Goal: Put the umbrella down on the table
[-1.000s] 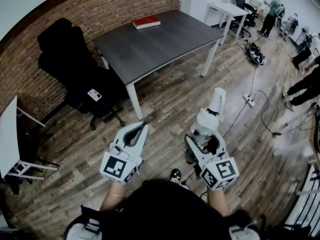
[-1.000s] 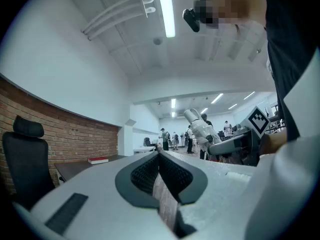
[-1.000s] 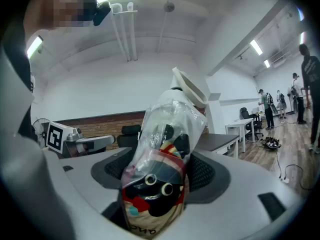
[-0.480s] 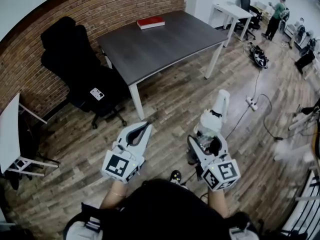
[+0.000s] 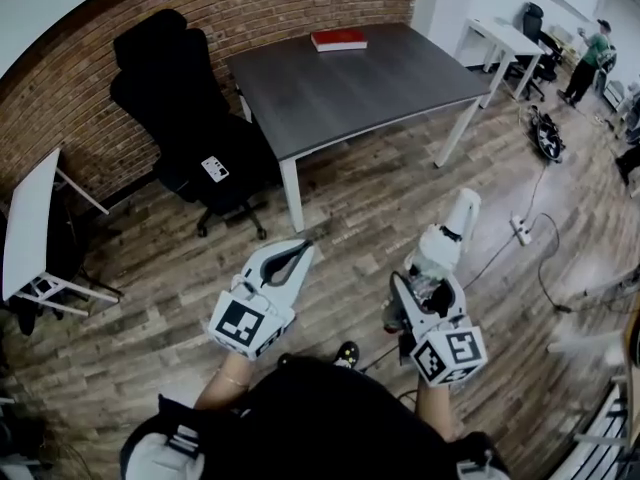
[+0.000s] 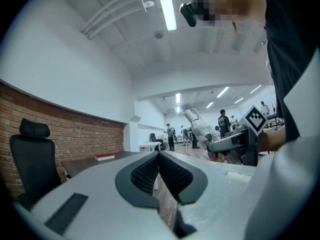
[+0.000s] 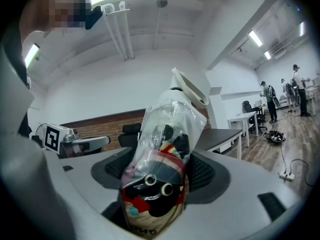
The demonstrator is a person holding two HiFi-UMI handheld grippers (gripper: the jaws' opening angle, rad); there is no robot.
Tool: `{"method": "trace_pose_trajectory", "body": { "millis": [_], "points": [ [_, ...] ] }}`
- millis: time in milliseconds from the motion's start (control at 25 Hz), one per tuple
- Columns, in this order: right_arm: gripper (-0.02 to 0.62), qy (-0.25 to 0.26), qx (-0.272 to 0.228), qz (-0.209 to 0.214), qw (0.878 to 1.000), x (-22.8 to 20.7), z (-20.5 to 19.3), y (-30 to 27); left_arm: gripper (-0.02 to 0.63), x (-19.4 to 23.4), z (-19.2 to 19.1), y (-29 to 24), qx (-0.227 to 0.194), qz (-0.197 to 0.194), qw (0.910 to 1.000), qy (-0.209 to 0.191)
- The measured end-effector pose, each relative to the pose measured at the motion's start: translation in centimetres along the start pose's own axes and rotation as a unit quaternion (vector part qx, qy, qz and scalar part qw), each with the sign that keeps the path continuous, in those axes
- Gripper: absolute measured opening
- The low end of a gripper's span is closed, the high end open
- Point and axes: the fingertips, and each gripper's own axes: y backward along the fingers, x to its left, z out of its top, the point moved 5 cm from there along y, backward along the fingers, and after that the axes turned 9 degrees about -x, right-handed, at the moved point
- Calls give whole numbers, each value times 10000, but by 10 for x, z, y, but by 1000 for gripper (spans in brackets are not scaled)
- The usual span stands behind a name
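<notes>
Figure: carrying stage, table not yet reached.

My right gripper [image 5: 425, 286] is clamped on the folded umbrella in its clear plastic sleeve with a white handle end [image 5: 447, 240]. The umbrella is held in the air over the wooden floor, well short of the near edge of the dark grey rectangular table with white legs [image 5: 350, 88], and its handle end points toward that table. My left gripper [image 5: 298, 251] has its jaws pressed together on nothing and hangs beside the right one, equally short of the table.

Hazards, as I judge them:
- The plastic sleeve looks slick, so the umbrella may slide out through the jaws.
- Much of the umbrella reaches past the jaws, so it may swing or strike the table's near edge on approach.
- The flat red book [image 5: 338, 39] lies at the table's far edge. A placement too deep could knock it.
- The white power strip with its cable [image 5: 522, 230] lies on the floor to the right of the table and could catch a foot.

Views compared: only the right gripper view shows the ribbed pads on both sides of the sleeve and the cartoon print inside it [image 7: 159, 184]. Only the head view shows the table top, the book and the gap left to cross. The left gripper view confirms its own jaws meet [image 6: 159, 156].
</notes>
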Motion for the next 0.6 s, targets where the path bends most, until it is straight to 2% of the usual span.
{"method": "trace_pose_trajectory", "body": {
  "millis": [600],
  "points": [
    [324, -193, 193, 564, 9980, -29, -4, -33, -5, 1, 1, -14, 131, 679, 9976, -106]
  ]
}}
